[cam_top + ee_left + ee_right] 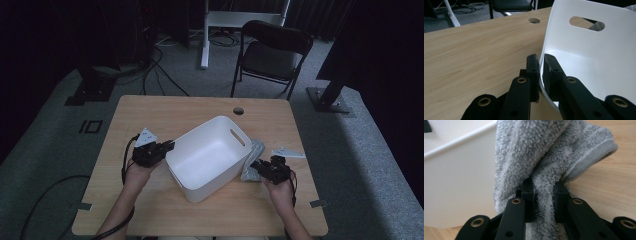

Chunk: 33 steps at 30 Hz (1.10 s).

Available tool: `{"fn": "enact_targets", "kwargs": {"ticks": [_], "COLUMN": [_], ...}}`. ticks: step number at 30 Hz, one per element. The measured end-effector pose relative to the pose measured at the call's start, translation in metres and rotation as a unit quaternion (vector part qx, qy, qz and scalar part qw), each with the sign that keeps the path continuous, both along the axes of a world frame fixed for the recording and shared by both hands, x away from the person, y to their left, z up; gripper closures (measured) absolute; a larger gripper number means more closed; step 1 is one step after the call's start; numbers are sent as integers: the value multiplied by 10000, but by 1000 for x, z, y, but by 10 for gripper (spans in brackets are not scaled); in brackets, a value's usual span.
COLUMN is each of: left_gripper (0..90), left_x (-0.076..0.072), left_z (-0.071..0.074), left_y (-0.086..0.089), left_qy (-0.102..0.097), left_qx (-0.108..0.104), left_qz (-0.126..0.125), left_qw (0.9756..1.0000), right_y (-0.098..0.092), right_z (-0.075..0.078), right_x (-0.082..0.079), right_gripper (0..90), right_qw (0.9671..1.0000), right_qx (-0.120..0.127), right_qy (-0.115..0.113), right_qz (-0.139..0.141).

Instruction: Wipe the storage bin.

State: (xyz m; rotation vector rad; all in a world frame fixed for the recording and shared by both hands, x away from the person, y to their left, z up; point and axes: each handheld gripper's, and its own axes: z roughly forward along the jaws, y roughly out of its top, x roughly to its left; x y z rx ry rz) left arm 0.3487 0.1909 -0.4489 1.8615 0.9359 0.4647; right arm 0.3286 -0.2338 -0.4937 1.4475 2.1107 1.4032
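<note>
Bin wall (599,65) is running off the top and right edges of the left gripper view; its rim is passing out of sight between the left gripper (541,62), so the pinched strip is hiding behind the black pads.

Grey towel (544,152) is running past the top edge in the right gripper view, and its lower end is disappearing between the right gripper (543,187); how much cloth is lying below cannot be told.

From the high view, the towel (251,159) is showing only partly, the bin (207,155) covering its near side. Forearms are leaving at the bottom edge. The room beyond the bench (165,107) is sinking into dark; cables there are too dim to follow.
</note>
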Motion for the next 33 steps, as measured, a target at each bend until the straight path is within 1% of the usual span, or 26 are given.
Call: {"fn": "enact_targets", "kwargs": {"ticks": [6, 10, 15, 17, 22, 24, 26, 27, 29, 32, 33], "left_gripper": [834, 833, 833, 834, 833, 833, 836, 837, 838, 838, 839], "left_x": [0, -1, -1, -1, -2, -2, -3, -3, -3, -3, -3], "left_z": [0, 0, 0, -1, -2, -2, -1, -1, -1, -1, -1], "left_y": [-1, -1, -1, -1, -2, -3, -4, -4, -5, -5, -5], "left_qy": [-6, -9, -4, 3, -4, -9, -11, -18, -30, -44, -50], "left_qx": [-11, -9, -23, -65, -112, -111, -82, -25, -11, -15, -13], "left_qz": [9, 22, 61, 86, 138, 185, 250, 254, 264, 270, 273], "left_qw": [10000, 10000, 10000, 9999, 9998, 9998, 9997, 9997, 9996, 9996, 9996], "right_y": [2, 4, 7, 8, 7, 6, 3, 1, -3, -10, -13], "right_z": [-7, -16, -29, -34, -33, -30, -25, -21, -10, 14, 23], "right_x": [3, 5, 11, 12, 12, 11, 9, 7, 3, -10, -16], "right_gripper": [764, 765, 764, 764, 764, 764, 763, 763, 763, 763, 763], "right_qw": [9999, 9996, 9986, 9982, 9982, 9982, 9986, 9990, 9995, 9999, 9996], "right_qx": [-79, -169, -278, -259, -247, -267, -195, -161, -52, 90, 187], "right_qy": [98, 198, 442, 530, 544, 539, 487, 422, 293, -48, -169], "right_qz": [-34, -53, -77, -71, -73, -58, -61, -62, -80, -99, -87]}}
